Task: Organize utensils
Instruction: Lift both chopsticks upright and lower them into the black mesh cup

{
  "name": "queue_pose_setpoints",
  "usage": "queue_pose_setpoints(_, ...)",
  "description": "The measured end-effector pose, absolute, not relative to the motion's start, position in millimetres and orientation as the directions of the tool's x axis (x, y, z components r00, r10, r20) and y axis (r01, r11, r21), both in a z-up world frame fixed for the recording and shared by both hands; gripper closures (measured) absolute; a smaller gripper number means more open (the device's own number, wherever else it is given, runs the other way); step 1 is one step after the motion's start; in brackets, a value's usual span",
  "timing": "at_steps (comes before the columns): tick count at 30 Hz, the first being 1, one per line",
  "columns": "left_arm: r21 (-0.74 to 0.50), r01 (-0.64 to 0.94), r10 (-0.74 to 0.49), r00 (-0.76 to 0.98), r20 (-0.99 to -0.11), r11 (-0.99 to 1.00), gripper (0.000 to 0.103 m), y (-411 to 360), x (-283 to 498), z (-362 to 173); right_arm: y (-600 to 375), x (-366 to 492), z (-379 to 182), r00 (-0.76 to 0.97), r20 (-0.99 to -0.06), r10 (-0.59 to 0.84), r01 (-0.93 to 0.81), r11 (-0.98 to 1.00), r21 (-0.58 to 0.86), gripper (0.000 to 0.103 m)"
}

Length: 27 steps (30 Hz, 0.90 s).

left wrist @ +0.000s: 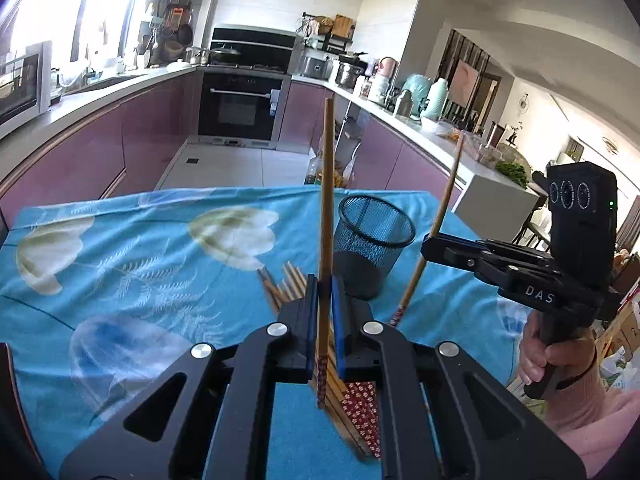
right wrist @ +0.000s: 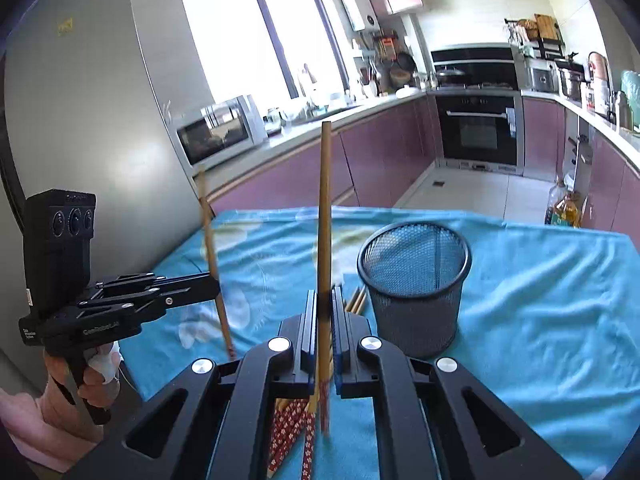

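Each gripper holds one wooden chopstick with a red patterned end, lifted above the table. In the left wrist view my left gripper [left wrist: 324, 286] is shut on a chopstick [left wrist: 327, 184] that stands nearly upright. To its right, my right gripper [left wrist: 429, 242] pinches another chopstick [left wrist: 442, 212] that leans right. The right wrist view shows my right gripper [right wrist: 325, 298] shut on its upright chopstick [right wrist: 325, 208], with my left gripper [right wrist: 214, 285] and its chopstick [right wrist: 211, 248] at the left. A black mesh cup [left wrist: 376, 236] [right wrist: 414, 284] stands empty between and beyond the grippers. Several more chopsticks [left wrist: 282, 284] [right wrist: 290, 420] lie in a pile on the cloth below.
The table wears a blue flowered cloth [left wrist: 132, 264] [right wrist: 540, 300], its far edge just behind the cup. Beyond are purple kitchen cabinets, an oven [left wrist: 240, 106], a microwave [right wrist: 218, 130], a grey fridge [right wrist: 92, 120] at the left and oil bottles [right wrist: 564, 208] on the floor.
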<state>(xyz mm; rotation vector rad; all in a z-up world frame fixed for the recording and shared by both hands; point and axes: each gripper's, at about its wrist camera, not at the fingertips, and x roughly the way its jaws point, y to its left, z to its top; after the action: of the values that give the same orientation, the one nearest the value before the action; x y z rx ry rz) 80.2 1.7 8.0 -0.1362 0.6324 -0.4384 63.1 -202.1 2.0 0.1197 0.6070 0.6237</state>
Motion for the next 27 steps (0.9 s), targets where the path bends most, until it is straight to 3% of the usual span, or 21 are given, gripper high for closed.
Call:
queue_pose_setpoints(9,-0.258,0.417,-0.489,0.783,-0.385,0.872,0.096,-10,82,78,-223,80,51,0.711,-0.388,0.586,-0.531,0.810,0.249,0.098)
queue_pose_setpoints(15,-0.248,0.435,-0.498,0.801,-0.333,0.866,0.096,-31,103,112,-234,94,76,0.753,-0.348,0.558,-0.516,0.829,0.214,0.098)
queue_pose_setpoints(21,-0.237,0.441,-0.500,0.785,-0.366,0.865,0.096,-61,136,109,-239,115,73,0.769,-0.362,0.528,-0.486,0.849,0.207,0.098)
queue_pose_setpoints(27,-0.211,0.447,-0.491,0.728,-0.479,0.869,0.096,-91,162,74,-232,139,42,0.706,-0.476,0.524,-0.481,0.848,0.222,0.098)
